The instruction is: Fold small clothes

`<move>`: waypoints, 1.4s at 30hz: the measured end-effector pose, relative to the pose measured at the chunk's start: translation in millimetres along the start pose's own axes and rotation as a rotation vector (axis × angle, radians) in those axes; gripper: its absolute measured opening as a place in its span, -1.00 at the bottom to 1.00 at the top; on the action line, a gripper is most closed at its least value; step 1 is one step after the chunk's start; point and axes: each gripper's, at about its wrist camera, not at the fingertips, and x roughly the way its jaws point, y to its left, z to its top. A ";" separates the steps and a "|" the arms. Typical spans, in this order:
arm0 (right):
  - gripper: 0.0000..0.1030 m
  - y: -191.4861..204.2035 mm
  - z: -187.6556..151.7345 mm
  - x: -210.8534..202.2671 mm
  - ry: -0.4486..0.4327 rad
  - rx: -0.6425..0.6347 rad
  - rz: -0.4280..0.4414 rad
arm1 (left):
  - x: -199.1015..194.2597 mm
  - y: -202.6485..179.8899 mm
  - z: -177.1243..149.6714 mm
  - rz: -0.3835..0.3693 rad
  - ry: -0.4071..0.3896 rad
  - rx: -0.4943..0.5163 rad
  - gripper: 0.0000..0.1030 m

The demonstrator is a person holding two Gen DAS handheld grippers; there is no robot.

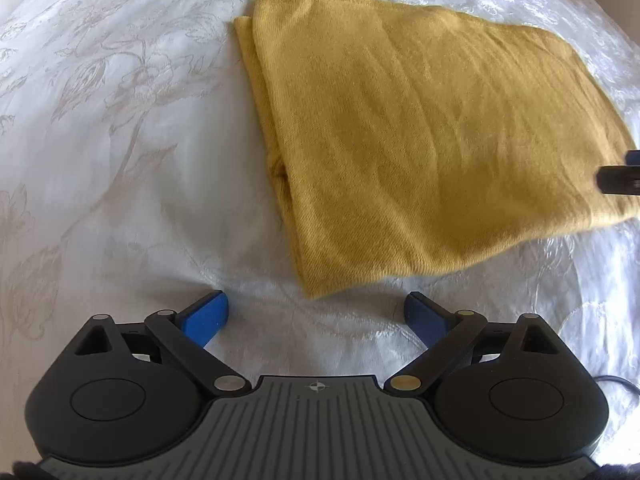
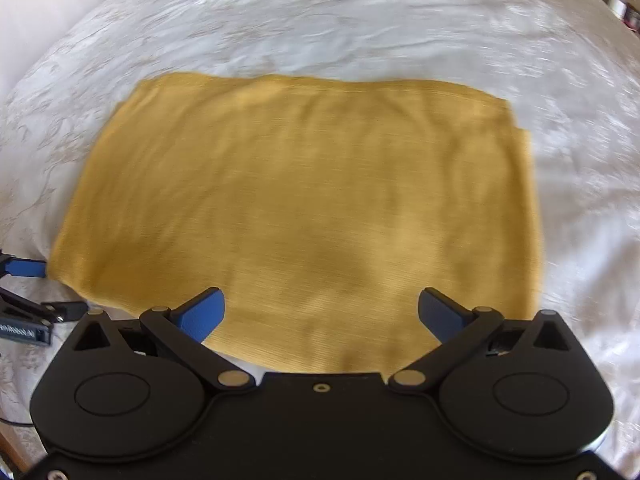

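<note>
The folded mustard cloth (image 1: 432, 136) lies flat on the white-covered desk (image 1: 120, 160); the left hand-held gripper (image 1: 316, 312) gapes wide before its corner; the right hand-held gripper (image 2: 320, 308) spreads wide over its near edge.

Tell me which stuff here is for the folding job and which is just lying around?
For the job:
yellow cloth, already folded over
left gripper, open
right gripper, open, over the cloth

Just there:
white tablecloth underneath
black cable at the edge
</note>
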 end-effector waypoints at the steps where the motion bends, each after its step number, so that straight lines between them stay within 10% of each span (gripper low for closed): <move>1: 0.99 6.5 2.2 6.5 0.010 -0.010 0.009 | -3.1 -0.2 -3.9 -0.003 -0.004 -0.010 0.87; 11: 0.99 17.4 -24.1 32.5 0.112 -0.054 0.021 | -18.1 4.7 -16.3 -0.028 0.018 -0.115 0.87; 21: 0.99 -88.6 -29.2 -34.8 -0.077 0.247 0.169 | -62.0 -22.9 27.5 -0.089 -0.109 -0.202 0.87; 31: 0.99 -180.2 -8.0 -7.7 -0.100 0.473 0.256 | -12.2 -79.3 118.1 -0.052 -0.108 -0.148 0.86; 42: 1.00 -210.8 -1.5 42.0 -0.003 0.556 0.423 | 52.8 -105.0 141.5 0.049 0.039 -0.108 1.00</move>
